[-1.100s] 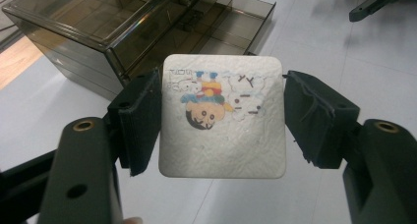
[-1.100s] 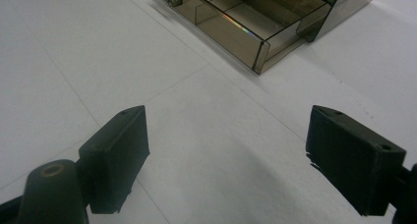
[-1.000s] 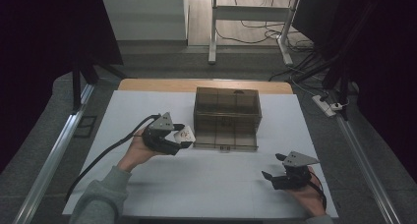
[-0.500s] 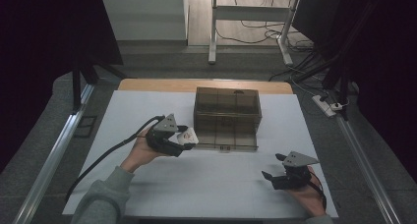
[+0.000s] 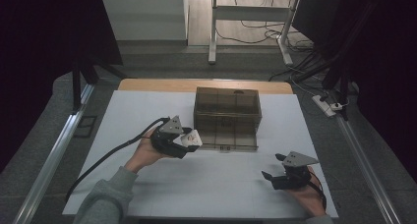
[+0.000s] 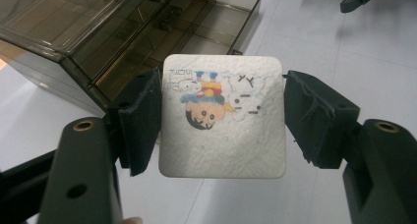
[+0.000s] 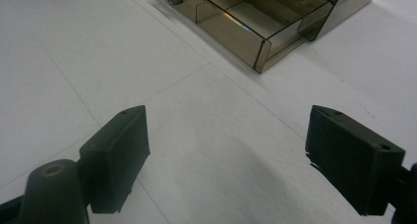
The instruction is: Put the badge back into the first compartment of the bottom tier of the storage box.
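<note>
Organizer box [image 6: 123, 32] cut off at the top edge; card's [image 6: 223, 113] small lettering unreadable

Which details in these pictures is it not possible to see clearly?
- Small writing on the cartoon card held by the left gripper: left gripper view, too small and upside down.
- Contents of the smoky plastic drawer box: high view, dark tinted walls.
- Far side of its open drawer: right gripper view, cut off by the top edge.

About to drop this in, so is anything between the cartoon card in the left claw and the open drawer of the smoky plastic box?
Nothing visible: the card hangs beside the pulled-out drawer.
</note>
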A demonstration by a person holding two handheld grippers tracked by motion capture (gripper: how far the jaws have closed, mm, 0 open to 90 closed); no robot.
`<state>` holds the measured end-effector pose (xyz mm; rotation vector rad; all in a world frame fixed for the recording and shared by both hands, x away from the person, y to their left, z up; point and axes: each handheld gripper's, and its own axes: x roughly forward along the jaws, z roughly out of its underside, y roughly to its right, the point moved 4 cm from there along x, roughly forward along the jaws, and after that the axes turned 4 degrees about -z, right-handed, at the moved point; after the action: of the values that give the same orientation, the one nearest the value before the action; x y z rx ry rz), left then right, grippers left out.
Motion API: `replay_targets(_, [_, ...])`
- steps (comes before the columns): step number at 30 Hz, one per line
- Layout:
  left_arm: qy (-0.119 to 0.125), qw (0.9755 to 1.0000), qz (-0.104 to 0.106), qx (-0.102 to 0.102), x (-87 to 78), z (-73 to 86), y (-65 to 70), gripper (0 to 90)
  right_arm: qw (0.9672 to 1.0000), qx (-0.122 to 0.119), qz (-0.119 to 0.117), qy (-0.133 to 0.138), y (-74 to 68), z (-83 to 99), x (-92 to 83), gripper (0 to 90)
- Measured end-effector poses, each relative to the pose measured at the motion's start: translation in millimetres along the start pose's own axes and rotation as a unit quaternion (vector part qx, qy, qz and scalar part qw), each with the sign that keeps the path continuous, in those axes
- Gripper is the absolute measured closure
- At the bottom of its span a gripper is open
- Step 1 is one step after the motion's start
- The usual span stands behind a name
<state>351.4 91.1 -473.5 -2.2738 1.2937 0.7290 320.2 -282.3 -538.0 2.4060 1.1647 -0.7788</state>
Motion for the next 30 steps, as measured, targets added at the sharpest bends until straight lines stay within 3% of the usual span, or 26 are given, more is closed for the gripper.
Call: replay_targets(30, [-0.01,0.9998,0.013,0.011,23.3,-5.9,10.4,32.9,1.0,-0.003,0.001,-0.004,-0.8,0.5,0.5,17.2])
